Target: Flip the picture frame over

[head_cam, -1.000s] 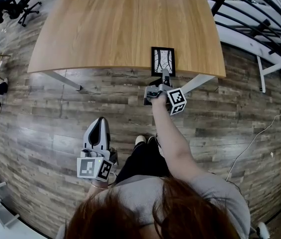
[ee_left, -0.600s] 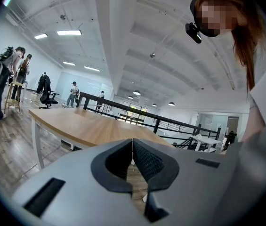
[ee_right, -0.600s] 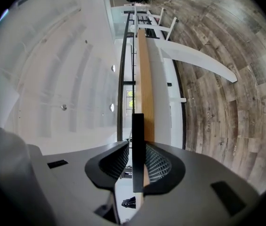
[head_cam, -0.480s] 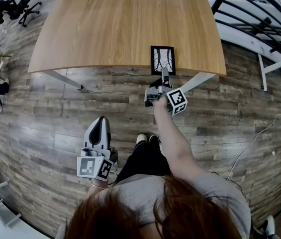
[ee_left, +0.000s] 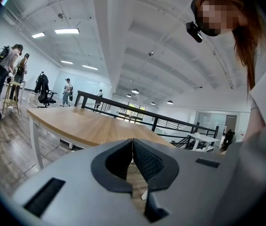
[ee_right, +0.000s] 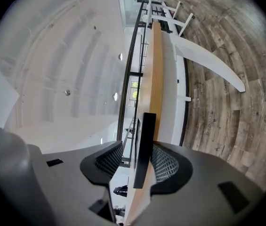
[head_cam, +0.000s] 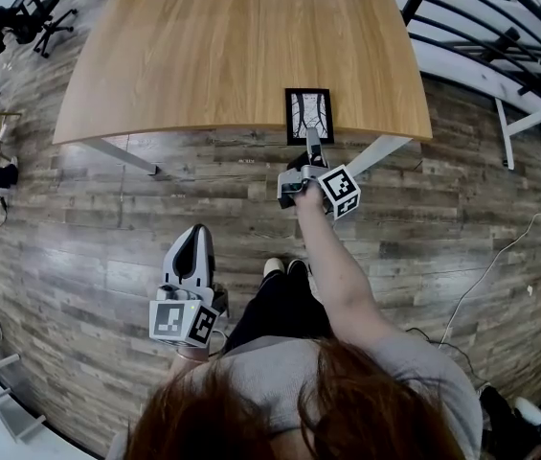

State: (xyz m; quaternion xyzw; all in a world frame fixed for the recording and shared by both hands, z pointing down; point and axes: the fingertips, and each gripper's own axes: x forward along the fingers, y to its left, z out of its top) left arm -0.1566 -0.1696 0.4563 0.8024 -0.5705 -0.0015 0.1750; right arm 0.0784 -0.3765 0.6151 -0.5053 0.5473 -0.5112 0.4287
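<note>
The picture frame [head_cam: 308,115] lies flat, picture up, at the wooden table's [head_cam: 213,46] near edge. From 6 o'clock, the right gripper [head_cam: 310,151] has just opened wide, the frame's edge loose between its jaws. At 7 o'clock, the left gripper [head_cam: 192,233] is closed and empty.

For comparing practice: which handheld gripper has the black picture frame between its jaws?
The right gripper, at the wooden table's edge: its jaws have just opened, the black picture frame between them. The left gripper is shut, empty.
</note>
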